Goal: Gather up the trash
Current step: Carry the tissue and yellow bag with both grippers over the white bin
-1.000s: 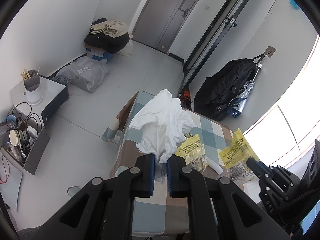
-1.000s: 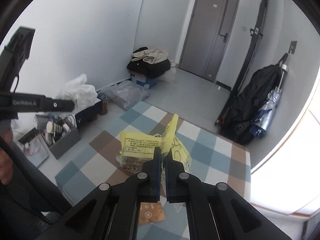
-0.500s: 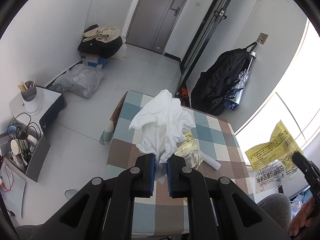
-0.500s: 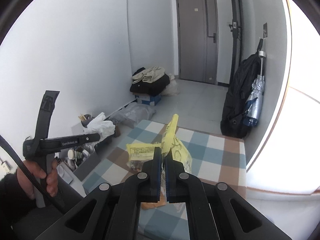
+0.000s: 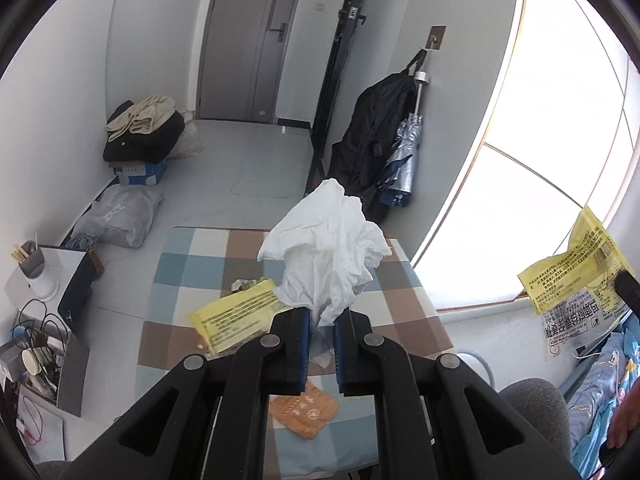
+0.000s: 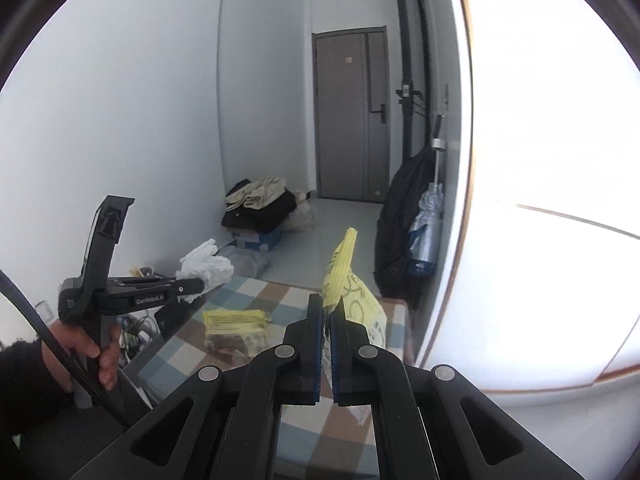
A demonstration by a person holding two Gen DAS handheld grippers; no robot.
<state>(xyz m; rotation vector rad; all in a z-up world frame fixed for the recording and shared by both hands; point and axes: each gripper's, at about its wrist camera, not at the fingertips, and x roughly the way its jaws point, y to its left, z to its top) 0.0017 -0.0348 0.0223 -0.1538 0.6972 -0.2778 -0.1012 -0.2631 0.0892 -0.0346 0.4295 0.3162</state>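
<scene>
My left gripper [image 5: 321, 322] is shut on a crumpled white plastic bag [image 5: 328, 248], held high above the checked table [image 5: 176, 272]. It shows from the side in the right wrist view [image 6: 206, 268]. My right gripper [image 6: 326, 312] is shut on a yellow snack wrapper [image 6: 348, 280], lifted off the table; the wrapper shows at the right edge of the left wrist view [image 5: 580, 280]. A second yellow wrapper [image 5: 236, 316] lies on the table, and an orange packet [image 5: 302, 414] lies near the front edge.
A black bag and a silver umbrella [image 5: 404, 160] hang on the right wall. Bags and a box with clothes [image 5: 140, 136] lie on the floor at the left. A cup holder [image 5: 36, 276] and cables stand left of the table. A grey door [image 5: 248, 40] is at the back.
Both grippers rose and swung right, still holding their loads. The right gripper carried its yellow wrapper further from the table, toward the window side. The orange packet came into view.
</scene>
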